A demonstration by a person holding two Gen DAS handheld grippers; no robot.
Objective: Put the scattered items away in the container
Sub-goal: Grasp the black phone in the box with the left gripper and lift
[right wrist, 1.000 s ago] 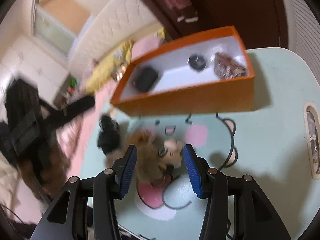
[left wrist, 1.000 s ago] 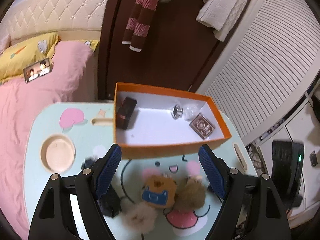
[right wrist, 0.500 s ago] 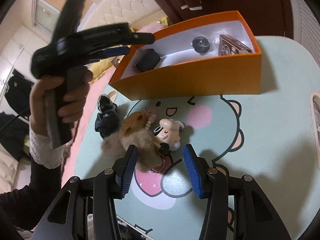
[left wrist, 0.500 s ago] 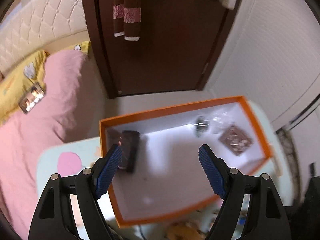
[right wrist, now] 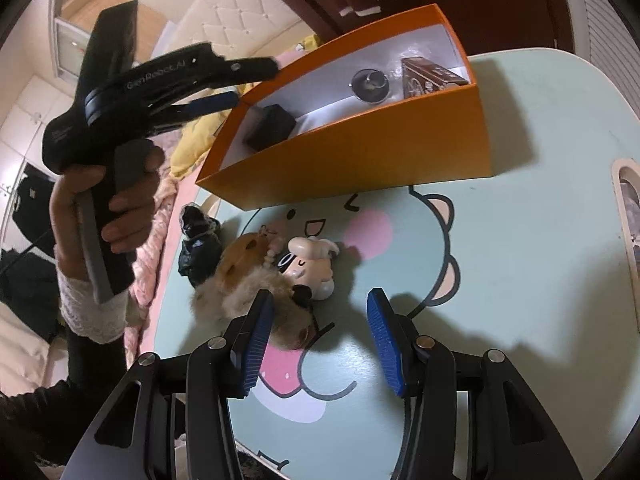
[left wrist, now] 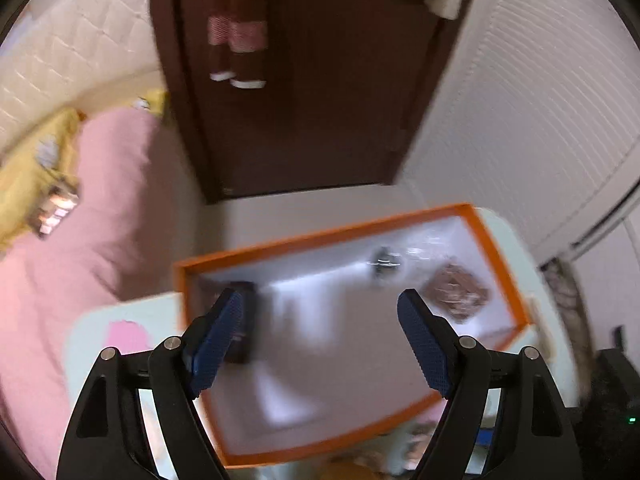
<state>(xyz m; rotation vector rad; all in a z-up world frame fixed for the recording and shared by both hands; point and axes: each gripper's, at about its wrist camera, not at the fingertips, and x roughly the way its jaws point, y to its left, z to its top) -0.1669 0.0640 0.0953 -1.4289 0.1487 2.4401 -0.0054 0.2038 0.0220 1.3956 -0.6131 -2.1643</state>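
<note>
Up high, left tool (left wrist: 320,336) wide over orange box (right wrist: 360,152), right tool (right wrist: 318,328) half open, empty, by fluffy toys (right wrist: 256,280) on worktop (right wrist: 520,260).

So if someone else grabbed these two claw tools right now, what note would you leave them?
Left gripper: open, empty, above the orange box.
Right gripper: open, empty, low over the table beside the furry toys.
Done: a black case, a round metal piece and a brown packet are in the box.
Left: the furry toys, a small figure and a black bundle lie on the table.
</note>
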